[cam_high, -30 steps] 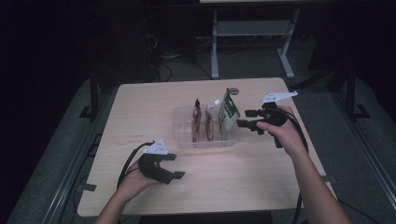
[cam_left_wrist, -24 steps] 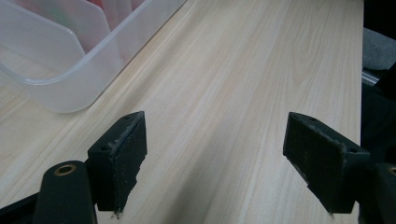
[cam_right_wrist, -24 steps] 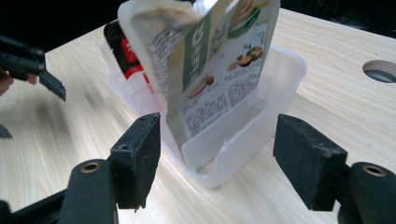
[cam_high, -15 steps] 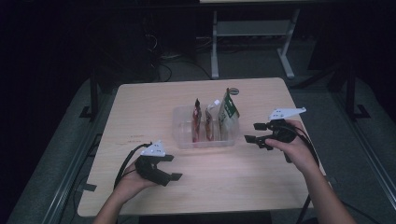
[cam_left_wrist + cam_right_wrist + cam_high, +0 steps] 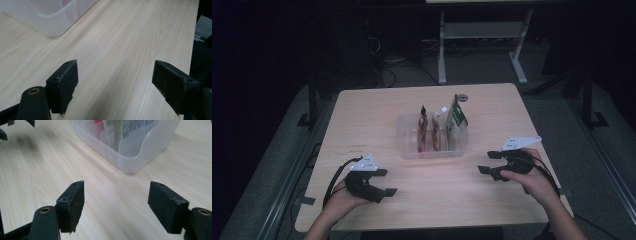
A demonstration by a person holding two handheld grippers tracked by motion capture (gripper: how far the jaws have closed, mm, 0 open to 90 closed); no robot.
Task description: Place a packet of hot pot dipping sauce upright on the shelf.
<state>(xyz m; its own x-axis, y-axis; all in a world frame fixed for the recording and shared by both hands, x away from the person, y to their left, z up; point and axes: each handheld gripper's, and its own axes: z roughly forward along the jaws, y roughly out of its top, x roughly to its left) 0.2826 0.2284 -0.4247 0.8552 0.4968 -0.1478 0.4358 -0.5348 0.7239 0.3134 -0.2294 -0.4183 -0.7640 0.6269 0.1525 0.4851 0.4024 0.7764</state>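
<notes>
Packets [image 5: 446, 125] stand upright in the clear bin [image 5: 408, 150] at the counter's [image 5: 377, 110] middle. Your left gripper [image 5: 382, 182] and right gripper [image 5: 488, 162] sit near the bin's front corners, fingers wide and empty. Risk: reaching in, you may topple the tall packets. Their labels are too dim to read.

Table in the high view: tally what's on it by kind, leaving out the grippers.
Clear bin: 1
Pouches standing in the bin: 3, one red, one white, one green
Small round thing behind the bin: 1
Total: 5
</notes>
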